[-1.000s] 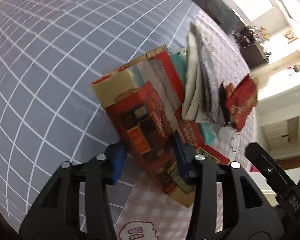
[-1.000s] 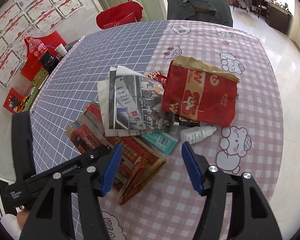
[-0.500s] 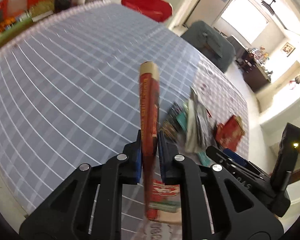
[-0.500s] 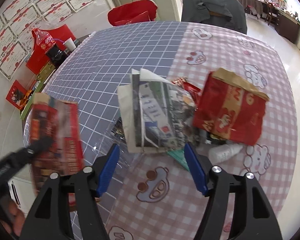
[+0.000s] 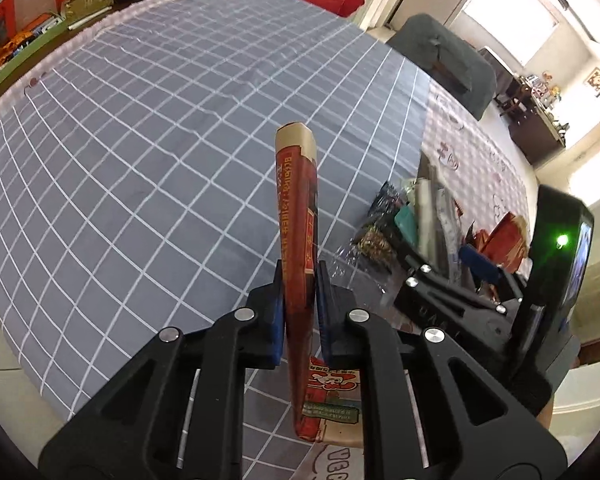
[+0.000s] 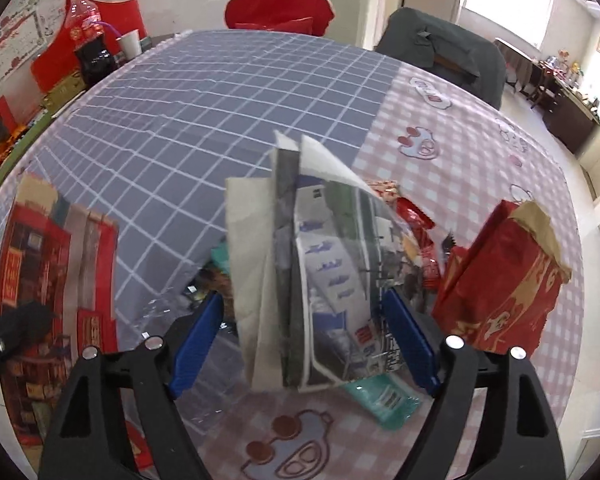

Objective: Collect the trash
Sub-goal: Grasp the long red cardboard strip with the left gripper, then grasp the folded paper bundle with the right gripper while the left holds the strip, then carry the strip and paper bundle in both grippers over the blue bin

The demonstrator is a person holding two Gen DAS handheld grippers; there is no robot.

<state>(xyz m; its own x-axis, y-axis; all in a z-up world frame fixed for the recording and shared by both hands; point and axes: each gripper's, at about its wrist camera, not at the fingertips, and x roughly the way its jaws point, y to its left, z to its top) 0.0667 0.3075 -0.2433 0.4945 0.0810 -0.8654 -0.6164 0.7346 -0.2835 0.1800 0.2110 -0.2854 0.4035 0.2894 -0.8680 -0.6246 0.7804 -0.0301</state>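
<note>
A: Left wrist view: the table (image 5: pixel 148 128), under grey check cloth, runs bare to its far and left edges, leaving wide room there. The trash pile (image 5: pixel 416 216) crowds the right side, near the pink cloth.

B: And the left gripper (image 5: pixel 300 292)?

A: Raised above the cloth, clenched on a flattened red bag (image 5: pixel 298 216) held edge-on, long axis pointing away from the camera, tan end farthest.

B: Right wrist view?

A: The right gripper (image 6: pixel 306 340) is spread wide, level over the pile, its blue pads either side of a folded newspaper (image 6: pixel 320 264). Whether the paper is lifted is unclear. A red paper bag (image 6: pixel 504 280) stands just right of it; a teal packet (image 6: pixel 384 400) lies beneath.
</note>
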